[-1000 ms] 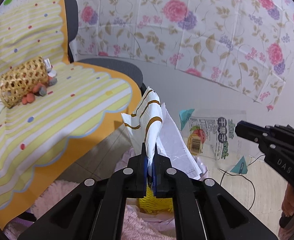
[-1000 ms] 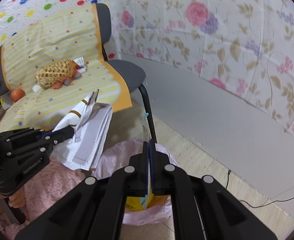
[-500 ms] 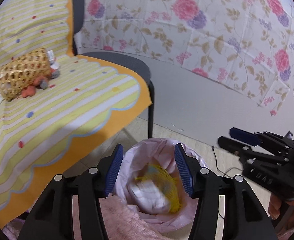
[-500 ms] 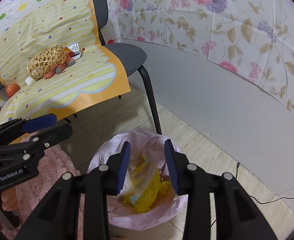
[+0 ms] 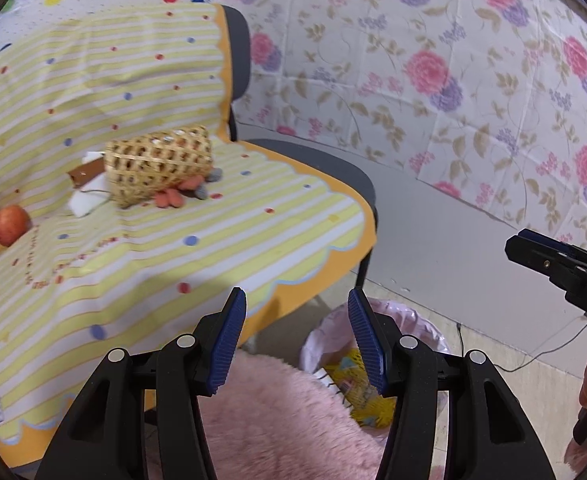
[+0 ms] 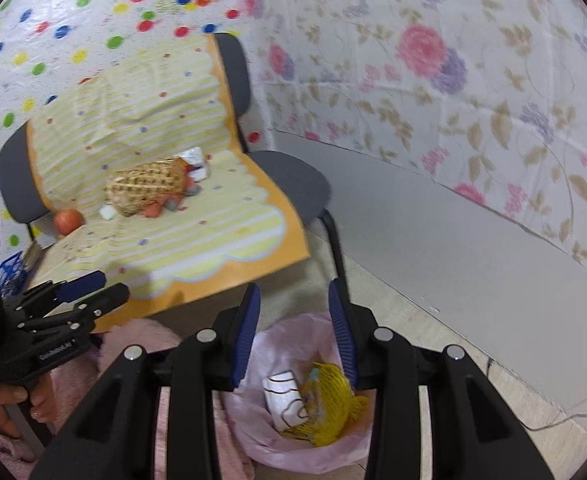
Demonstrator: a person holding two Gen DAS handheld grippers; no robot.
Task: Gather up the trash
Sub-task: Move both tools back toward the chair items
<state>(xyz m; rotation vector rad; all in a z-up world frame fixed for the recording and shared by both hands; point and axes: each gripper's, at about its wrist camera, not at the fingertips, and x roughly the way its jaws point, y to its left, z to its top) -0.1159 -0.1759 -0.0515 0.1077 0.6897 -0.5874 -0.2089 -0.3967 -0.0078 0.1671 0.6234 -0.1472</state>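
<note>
My left gripper [image 5: 295, 320] is open with nothing between its blue pads. It hangs over a pink fluffy cushion and the rim of the pink-lined bin [image 5: 413, 318]. My right gripper [image 6: 293, 304] is open and empty too, above the bin [image 6: 277, 334]. Inside the bin lie a white wrapper with brown stripes [image 6: 283, 400] and a yellow net [image 6: 333, 408]. On the chair's striped cloth [image 5: 213, 240], scraps lie around a tipped wicker basket [image 5: 159, 168]: white paper [image 5: 87, 202] and orange-red bits [image 5: 169, 198]. Each gripper appears in the other's view: the right [image 5: 533, 250], the left [image 6: 93, 292].
An apple [image 5: 9, 224] sits at the left edge of the cloth. A pink fluffy cushion [image 5: 285, 420] lies right below the left gripper. Behind the bin are the chair's black leg [image 6: 335, 248], a grey floral wall [image 6: 453, 220] and a thin cable [image 5: 541, 354] on the floor.
Both grippers were shut on wrappers over the bin. They opened, and the wrappers fell into the bin. Both have since risen, and the left view has swung toward the chair.
</note>
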